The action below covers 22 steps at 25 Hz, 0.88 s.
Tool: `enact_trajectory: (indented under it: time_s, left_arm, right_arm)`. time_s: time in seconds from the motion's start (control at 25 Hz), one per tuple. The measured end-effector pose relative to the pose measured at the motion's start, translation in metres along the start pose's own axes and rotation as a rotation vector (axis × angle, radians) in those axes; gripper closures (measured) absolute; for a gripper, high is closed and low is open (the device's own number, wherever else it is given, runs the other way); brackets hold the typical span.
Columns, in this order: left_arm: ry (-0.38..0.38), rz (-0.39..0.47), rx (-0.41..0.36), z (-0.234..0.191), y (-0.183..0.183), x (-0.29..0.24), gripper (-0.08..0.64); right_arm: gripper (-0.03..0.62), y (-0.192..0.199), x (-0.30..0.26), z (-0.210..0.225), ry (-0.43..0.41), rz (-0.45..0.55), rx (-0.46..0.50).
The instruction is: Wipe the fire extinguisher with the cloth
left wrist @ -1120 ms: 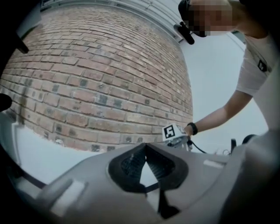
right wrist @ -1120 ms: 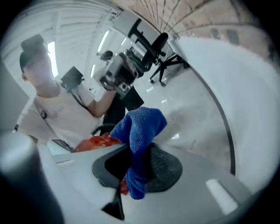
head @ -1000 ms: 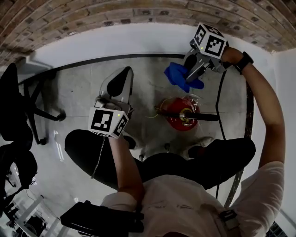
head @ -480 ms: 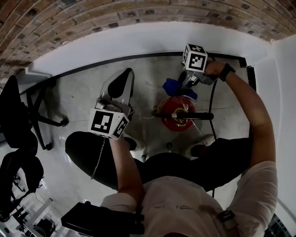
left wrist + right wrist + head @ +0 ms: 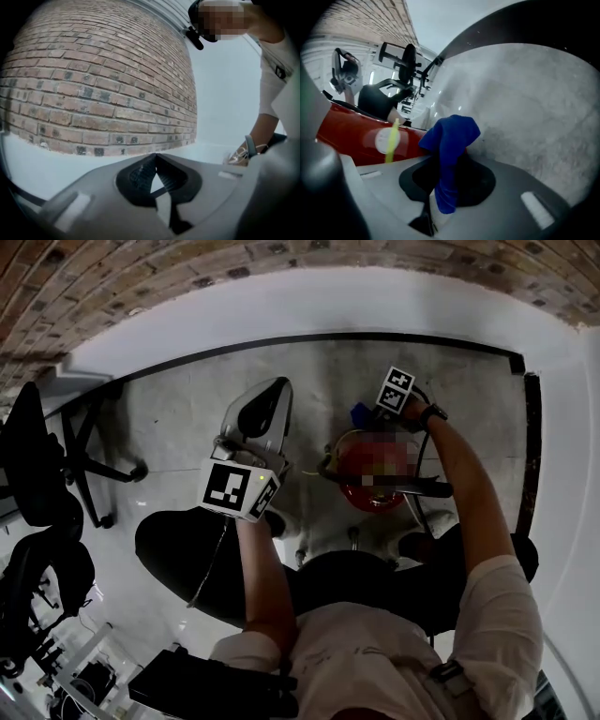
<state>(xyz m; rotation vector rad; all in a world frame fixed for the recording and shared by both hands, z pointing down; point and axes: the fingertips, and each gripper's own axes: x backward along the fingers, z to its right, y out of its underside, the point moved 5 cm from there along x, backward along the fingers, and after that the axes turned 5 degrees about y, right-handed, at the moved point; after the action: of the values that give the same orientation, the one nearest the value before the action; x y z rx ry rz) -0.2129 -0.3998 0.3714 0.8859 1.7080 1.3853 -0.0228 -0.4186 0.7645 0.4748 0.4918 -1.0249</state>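
The red fire extinguisher [image 5: 361, 491] stands on the grey floor between the person's feet, its top partly hidden by a mosaic patch. My right gripper [image 5: 372, 418] is low at its far side, shut on a blue cloth [image 5: 360, 412]. In the right gripper view the blue cloth [image 5: 451, 140] hangs from the closed jaws, right beside the red extinguisher body [image 5: 351, 136] with its yellow tag [image 5: 392, 139]; whether they touch I cannot tell. My left gripper [image 5: 260, 407] is held up to the left of the extinguisher. It is shut and empty, and in the left gripper view the left gripper [image 5: 155, 158] faces the brick wall.
Black office chairs [image 5: 42, 460] stand at the left. A white wall with a black skirting strip [image 5: 281, 341] bounds the floor behind the extinguisher. The person's shoes [image 5: 412, 542] and dark trouser legs sit close on either side of it. A black hose [image 5: 422, 489] lies across its top.
My right gripper has come down and in with the blue cloth, from raised behind the extinguisher to low against its far side. The left gripper has stayed about where it was.
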Motion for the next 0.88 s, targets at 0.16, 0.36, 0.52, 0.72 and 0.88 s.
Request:
enact_trajectory:
  time_s: [0.16, 0.36, 0.52, 0.72, 0.88]
  left_arm:
    - [-0.005, 0.003, -0.01, 0.003, -0.001, 0.002, 0.558]
    - [-0.01, 0.013, -0.019, 0.009, -0.008, 0.013, 0.558]
    - [0.02, 0.047, -0.026, 0.024, -0.021, 0.025, 0.558]
    - [0.037, 0.082, -0.046, 0.057, -0.037, 0.046, 0.558]
    - [0.049, 0.121, -0.092, 0.087, -0.054, 0.07, 0.558]
  right_arm:
    - [0.526, 0.011, -0.024, 0.036, 0.166, 0.062, -0.062]
    - [0.515, 0.003, -0.01, 0.033, 0.248, 0.187, -0.075]
    - [0.515, -0.021, 0.086, -0.007, 0.285, 0.664, -0.115]
    - [0.517, -0.007, 0.168, -0.072, 0.59, 0.823, 0.033]
    - [0.518, 0.01, 0.211, -0.146, 0.647, 0.963, 0.064]
